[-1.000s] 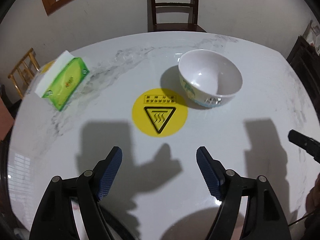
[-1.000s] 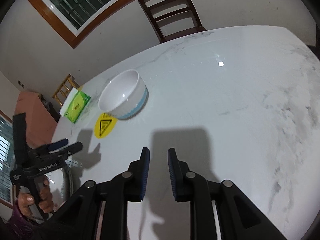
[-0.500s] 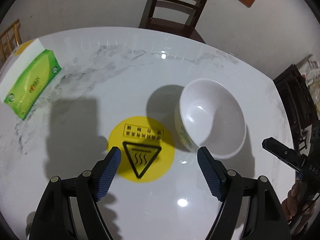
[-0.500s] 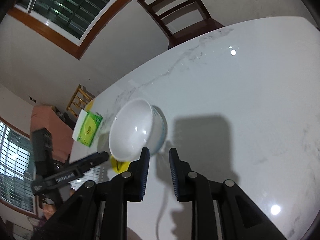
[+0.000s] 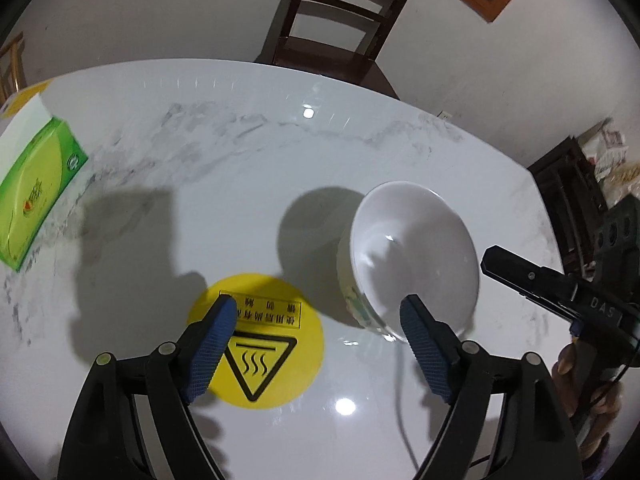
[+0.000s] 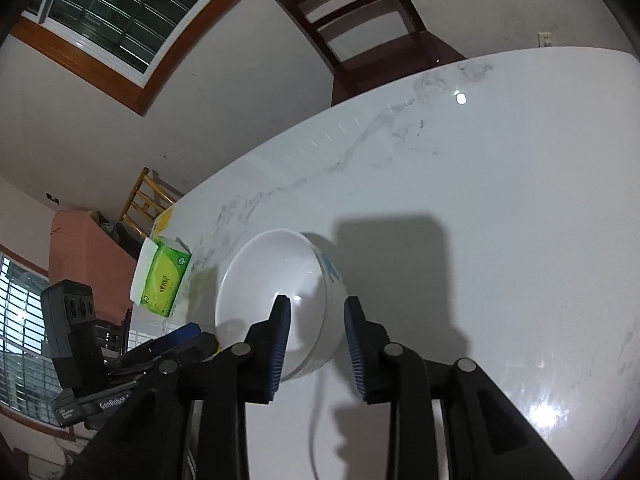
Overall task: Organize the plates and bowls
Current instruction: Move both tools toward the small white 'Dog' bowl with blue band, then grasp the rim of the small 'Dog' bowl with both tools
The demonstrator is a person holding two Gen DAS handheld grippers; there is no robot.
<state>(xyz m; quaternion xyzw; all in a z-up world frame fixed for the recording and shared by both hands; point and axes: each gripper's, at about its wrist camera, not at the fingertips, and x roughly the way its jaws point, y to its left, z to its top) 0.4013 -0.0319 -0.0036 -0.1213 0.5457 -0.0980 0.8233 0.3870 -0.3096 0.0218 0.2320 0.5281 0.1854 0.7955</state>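
White marble-look table (image 5: 400,168): glossy, hard top; anything set on it likely slides easily.

Bowl (image 5: 412,256): white, printed outer wall, likely melamine or ceramic; stiff, light to moderate, slick glaze, chips if dropped. Stands upright, mid-table, toward right edge, just beside yellow heat sticker (image 5: 260,340). Best hold: pinch rim wall, one pad inside, one outside.

Right gripper (image 6: 316,344): jaws narrow, opening; near rim wall between pads, no contact visible.

Left gripper (image 5: 316,344): jaws wide, opening, empty; over sticker and bowl's near side.
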